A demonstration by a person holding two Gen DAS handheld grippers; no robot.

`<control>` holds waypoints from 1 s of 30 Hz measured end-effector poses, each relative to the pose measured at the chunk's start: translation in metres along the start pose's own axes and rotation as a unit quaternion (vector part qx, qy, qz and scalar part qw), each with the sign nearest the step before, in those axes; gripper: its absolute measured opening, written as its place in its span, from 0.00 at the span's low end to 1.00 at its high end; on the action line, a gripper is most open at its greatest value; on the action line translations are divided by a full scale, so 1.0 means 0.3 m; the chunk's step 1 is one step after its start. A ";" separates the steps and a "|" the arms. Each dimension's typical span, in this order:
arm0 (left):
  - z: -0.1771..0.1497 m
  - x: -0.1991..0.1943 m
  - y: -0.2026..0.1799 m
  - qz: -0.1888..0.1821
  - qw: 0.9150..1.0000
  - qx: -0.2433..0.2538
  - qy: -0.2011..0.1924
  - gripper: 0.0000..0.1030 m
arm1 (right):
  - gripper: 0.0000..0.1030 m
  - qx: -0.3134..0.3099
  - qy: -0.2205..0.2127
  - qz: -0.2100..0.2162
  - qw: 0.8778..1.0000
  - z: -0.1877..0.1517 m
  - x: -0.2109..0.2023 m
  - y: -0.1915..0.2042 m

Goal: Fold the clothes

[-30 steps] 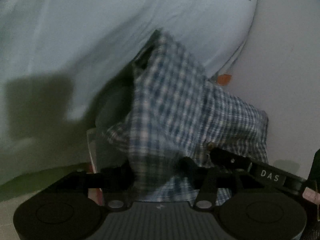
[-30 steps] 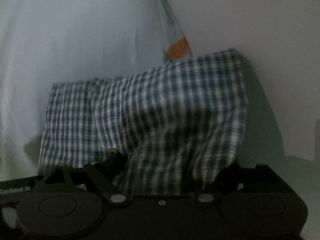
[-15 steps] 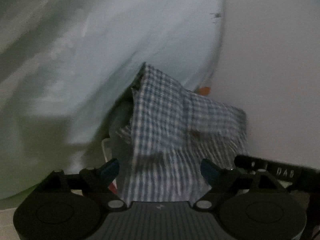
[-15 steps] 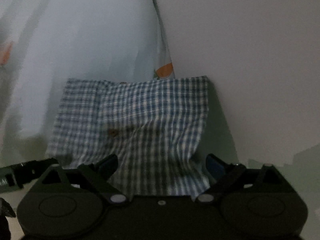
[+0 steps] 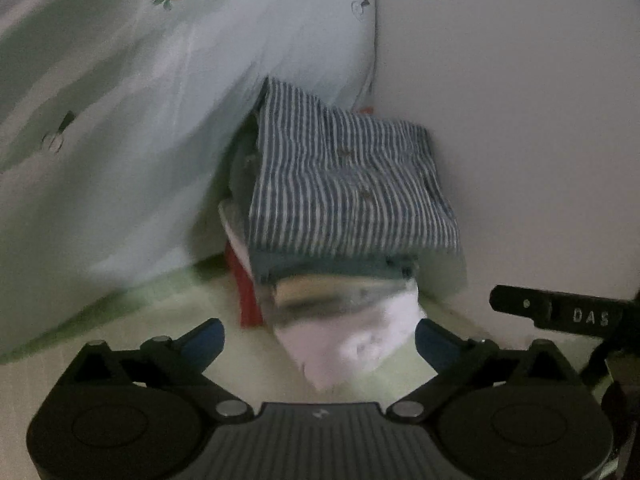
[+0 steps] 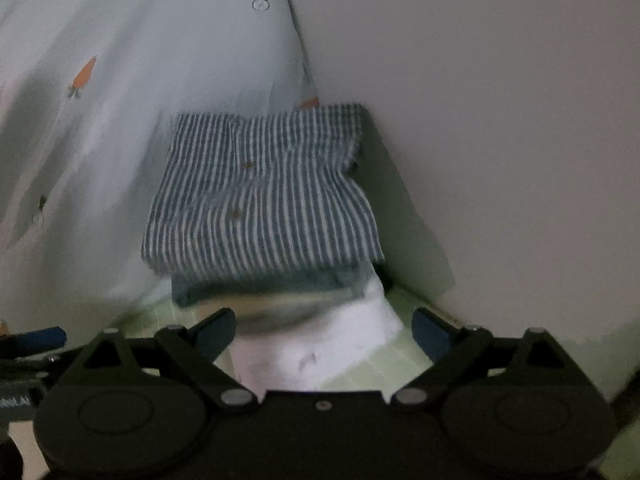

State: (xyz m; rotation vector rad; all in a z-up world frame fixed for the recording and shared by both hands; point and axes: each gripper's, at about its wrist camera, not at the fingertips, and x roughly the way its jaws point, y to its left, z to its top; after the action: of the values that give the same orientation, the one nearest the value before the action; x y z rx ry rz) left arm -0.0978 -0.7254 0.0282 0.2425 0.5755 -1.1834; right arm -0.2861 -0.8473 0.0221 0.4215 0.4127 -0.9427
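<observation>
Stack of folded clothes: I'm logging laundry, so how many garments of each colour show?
Blue-and-white checked shirt: 1
Teal-blue garment: 1
White garment: 1
Red garment: 1
Total: 4 visible; blurred layers between may hide more.

A pale carrot-print quilt (image 5: pixel 168 92) slumps against a plain wall (image 5: pixel 520 120), over a green checked sheet (image 6: pixel 384 364)

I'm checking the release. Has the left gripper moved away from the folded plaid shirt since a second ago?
Yes. The left gripper has backed away from the plaid shirt, which sits smaller atop the stack in the wall corner. Its jaws are opening, nothing gripped.
</observation>
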 end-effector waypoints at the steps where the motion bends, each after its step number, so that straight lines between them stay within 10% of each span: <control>1: -0.022 -0.013 -0.001 0.001 1.000 0.000 0.004 1.00 | 0.93 -0.003 0.000 -0.004 1.000 -0.028 -0.019 0.001; 12: -0.187 -0.122 0.008 0.017 0.999 0.001 0.034 1.00 | 0.96 -0.025 0.043 -0.017 0.999 -0.319 -0.113 0.044; 30: -0.214 -0.114 -0.019 0.017 0.998 0.021 0.050 1.00 | 0.96 -0.018 0.047 -0.023 0.998 -0.340 -0.121 0.017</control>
State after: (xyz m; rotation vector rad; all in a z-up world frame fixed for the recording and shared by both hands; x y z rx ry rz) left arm -0.1308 -0.6699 -0.0061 0.3470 0.6329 -1.1555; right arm -0.3166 -0.7673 -0.0446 0.4266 0.5255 -0.9605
